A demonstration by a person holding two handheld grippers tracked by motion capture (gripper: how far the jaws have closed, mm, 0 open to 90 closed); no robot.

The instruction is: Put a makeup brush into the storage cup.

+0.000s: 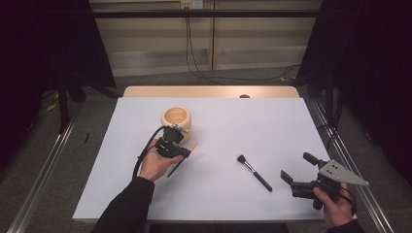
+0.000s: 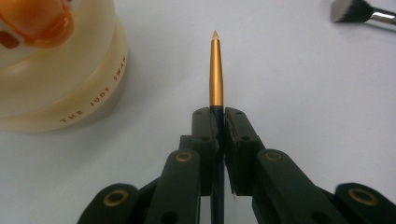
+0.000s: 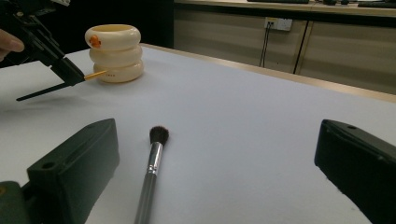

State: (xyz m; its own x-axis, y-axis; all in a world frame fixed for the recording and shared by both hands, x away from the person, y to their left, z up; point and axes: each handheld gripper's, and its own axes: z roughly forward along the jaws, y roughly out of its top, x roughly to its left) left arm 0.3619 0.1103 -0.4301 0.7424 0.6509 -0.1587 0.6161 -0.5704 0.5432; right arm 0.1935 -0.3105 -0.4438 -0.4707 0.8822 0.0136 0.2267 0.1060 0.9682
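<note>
**Thin brush held clear of the desk beside the holder**

A thin brush (image 2: pixel 215 70) with a golden ferrule and a dark handle is clamped between the closed jaws of the left tool (image 1: pixel 182 151). The grip sits just behind the ferrule, so that the pointed tip juts out in front and the handle trails behind the jaws. In the right gripper view the brush is seen raised above the white desk (image 1: pixel 218 194), with its tip close to the cream, ringed holder (image 1: pixel 177 120) but not inside it. The holder stands upright near the far left of the desk, and an orange mark is borne on its side.

The right tool (image 1: pixel 297 170) is held near the right edge of the desk, its jaws spread wide with nothing between them. A larger brush (image 1: pixel 254 173) with a dark bristle head and a silver ferrule lies flat on the desk just in front of those jaws.
</note>
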